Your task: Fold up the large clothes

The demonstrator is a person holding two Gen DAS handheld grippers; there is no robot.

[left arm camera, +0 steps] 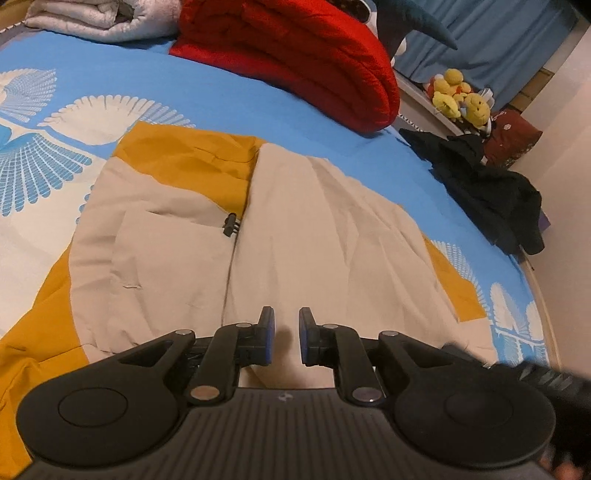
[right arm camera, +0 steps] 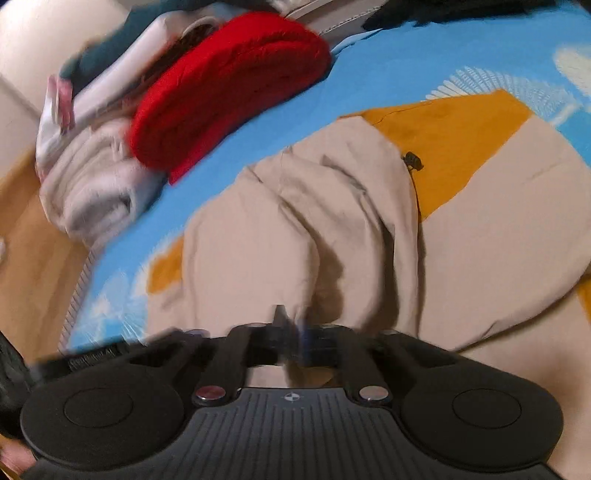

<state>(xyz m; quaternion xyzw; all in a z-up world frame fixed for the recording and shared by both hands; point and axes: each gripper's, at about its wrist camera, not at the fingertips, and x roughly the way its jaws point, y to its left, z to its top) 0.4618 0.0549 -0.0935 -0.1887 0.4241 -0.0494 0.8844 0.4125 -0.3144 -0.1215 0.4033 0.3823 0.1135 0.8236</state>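
Observation:
A large beige and mustard-yellow jacket [left arm camera: 314,229] lies spread on the blue patterned bedsheet [left arm camera: 221,85], its front facing up and a black zipper pull [left arm camera: 231,223] near the middle. My left gripper [left arm camera: 287,332] hovers over the jacket's near beige panel with a narrow gap between its blue pads and nothing in it. In the right wrist view the same jacket [right arm camera: 295,240] is bunched into folds, zipper pull [right arm camera: 413,160] at the right. My right gripper [right arm camera: 291,332] is blurred, with its fingers together just above the beige cloth; whether fabric is pinched is unclear.
A folded red quilt [left arm camera: 303,62] and a grey-white blanket [left arm camera: 96,18] lie at the far end of the bed. A black garment [left arm camera: 491,192] hangs over the right bed edge. Yellow plush toys [left arm camera: 458,96] sit beyond it by a blue curtain.

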